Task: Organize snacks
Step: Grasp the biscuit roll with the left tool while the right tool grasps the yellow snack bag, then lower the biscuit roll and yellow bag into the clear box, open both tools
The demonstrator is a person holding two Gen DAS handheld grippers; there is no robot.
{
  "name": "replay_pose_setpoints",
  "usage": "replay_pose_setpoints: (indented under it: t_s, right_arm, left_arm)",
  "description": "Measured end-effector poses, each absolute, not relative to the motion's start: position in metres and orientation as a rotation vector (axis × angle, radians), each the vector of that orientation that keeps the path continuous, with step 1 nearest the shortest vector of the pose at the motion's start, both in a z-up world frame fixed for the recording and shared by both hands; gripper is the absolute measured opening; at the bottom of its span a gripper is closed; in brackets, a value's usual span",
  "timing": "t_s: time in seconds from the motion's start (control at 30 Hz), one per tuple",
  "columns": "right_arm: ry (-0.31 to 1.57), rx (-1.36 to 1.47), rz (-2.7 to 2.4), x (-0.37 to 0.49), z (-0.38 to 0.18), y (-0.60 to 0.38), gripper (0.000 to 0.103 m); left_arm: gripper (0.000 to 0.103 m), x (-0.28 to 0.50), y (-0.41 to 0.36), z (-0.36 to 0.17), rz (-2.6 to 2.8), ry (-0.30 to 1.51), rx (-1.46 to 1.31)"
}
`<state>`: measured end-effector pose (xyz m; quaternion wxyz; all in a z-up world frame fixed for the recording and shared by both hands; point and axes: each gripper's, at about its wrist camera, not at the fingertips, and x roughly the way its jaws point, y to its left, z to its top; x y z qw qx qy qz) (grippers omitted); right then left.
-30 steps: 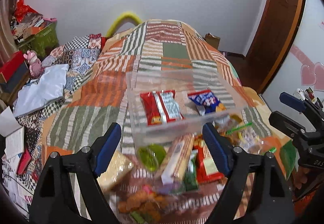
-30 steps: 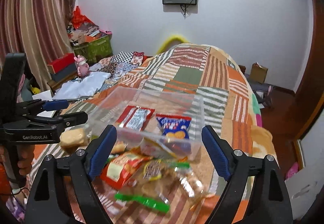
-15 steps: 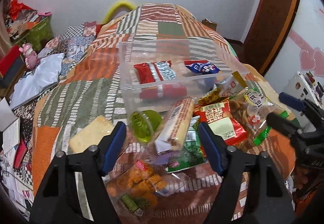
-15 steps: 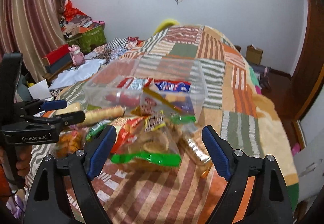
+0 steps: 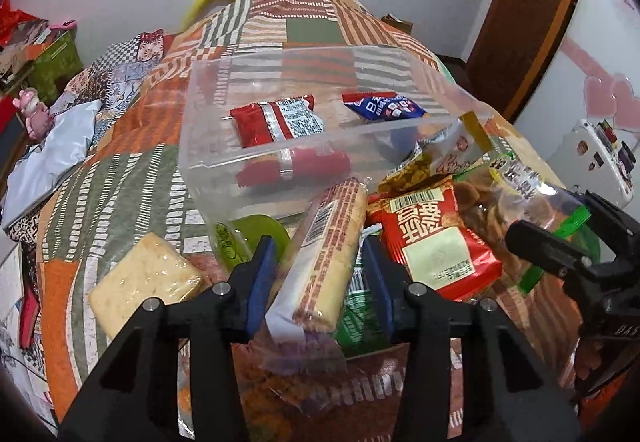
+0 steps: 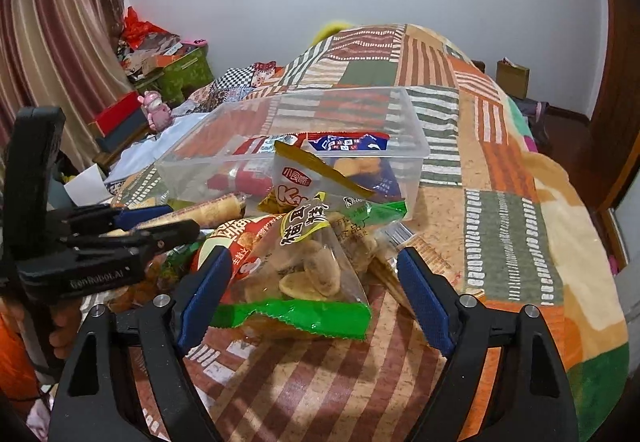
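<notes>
Narrowed since a second ago: left gripper (image 5: 323, 278) jaws now pinching the long biscuit pack (image 5: 326, 254) at lower centre of the left view, just before the clear bin (image 5: 304, 158) (likely lift next). Right gripper (image 6: 314, 296), jaws spread wide, straddled the green-edged chip bag (image 6: 308, 274) on the bed (image 6: 508, 234). Read "GenRobot.AI" on the other tool; "Ka" on the yellow packet (image 6: 304, 182).

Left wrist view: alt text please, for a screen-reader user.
The left gripper closes its blue-padded fingers on a long tan wafer packet atop a snack pile on a patchwork quilt. Behind sits a clear plastic bin holding a red wrapper and a blue packet.
</notes>
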<state>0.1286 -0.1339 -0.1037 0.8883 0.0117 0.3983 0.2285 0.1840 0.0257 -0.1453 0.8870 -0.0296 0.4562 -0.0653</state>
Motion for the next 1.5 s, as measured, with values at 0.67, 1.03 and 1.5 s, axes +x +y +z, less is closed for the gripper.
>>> replay_pose_setpoints:
  t_s: [0.67, 1.03, 1.5]
  right_arm:
    - [0.846, 0.135, 0.506, 0.13, -0.107, -0.148, 0.049]
    - [0.796, 0.154, 0.496, 0.121, -0.092, -0.162, 0.04]
    - [0.713, 0.16, 0.516, 0.113, -0.067, -0.166, 0.034]
  left_arm:
    - [0.035, 0.176, 0.018, -0.147, -0.112, 0.917, -0.015]
    - [0.022, 0.143, 0.032, -0.129, -0.111, 0.9, -0.087]
    - [0.022, 0.128, 0.035, -0.095, -0.113, 0.818, -0.101]
